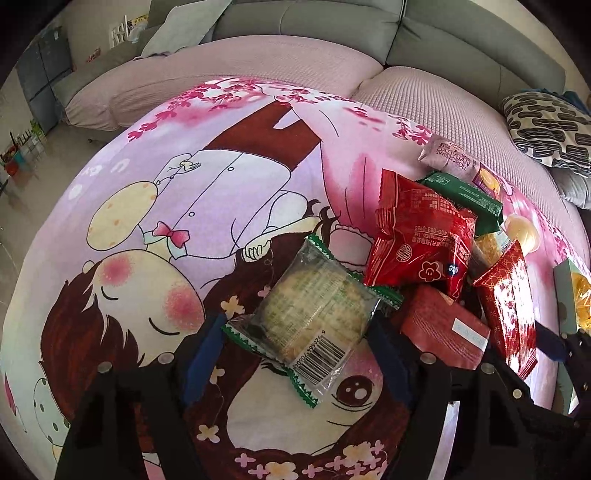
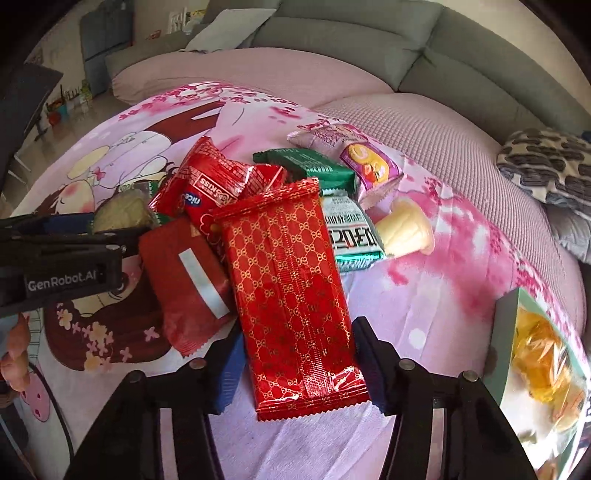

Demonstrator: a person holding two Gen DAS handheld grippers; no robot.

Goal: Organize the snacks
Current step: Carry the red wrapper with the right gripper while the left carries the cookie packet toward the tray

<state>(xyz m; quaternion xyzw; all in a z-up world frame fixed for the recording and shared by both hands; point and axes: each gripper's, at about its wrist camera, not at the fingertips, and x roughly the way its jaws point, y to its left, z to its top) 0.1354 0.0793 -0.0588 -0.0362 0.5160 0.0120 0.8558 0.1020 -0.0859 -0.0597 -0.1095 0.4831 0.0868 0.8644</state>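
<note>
A clear cookie packet with green zigzag ends (image 1: 314,314) lies across the cartoon-print blanket (image 1: 166,206). My left gripper (image 1: 297,323) has its blue pads against the packet's two sides, shut on it. In the right wrist view, a long red packet with a gold pattern (image 2: 288,266) sits between the blue pads of my right gripper (image 2: 298,325), which is shut on its lower half. That packet's upper end rests on the snack pile. The left gripper (image 2: 74,236) shows at the left edge of that view, with the cookie (image 2: 122,214) beside it.
The pile holds a bright red packet (image 2: 218,184), a dark red packet (image 2: 188,280), a green packet (image 2: 314,166), a pink packet (image 2: 365,162) and a pale jelly cup (image 2: 406,229). A box of yellow sweets (image 2: 535,350) stands at right. Behind are a grey sofa (image 2: 332,33) and a patterned cushion (image 2: 546,166).
</note>
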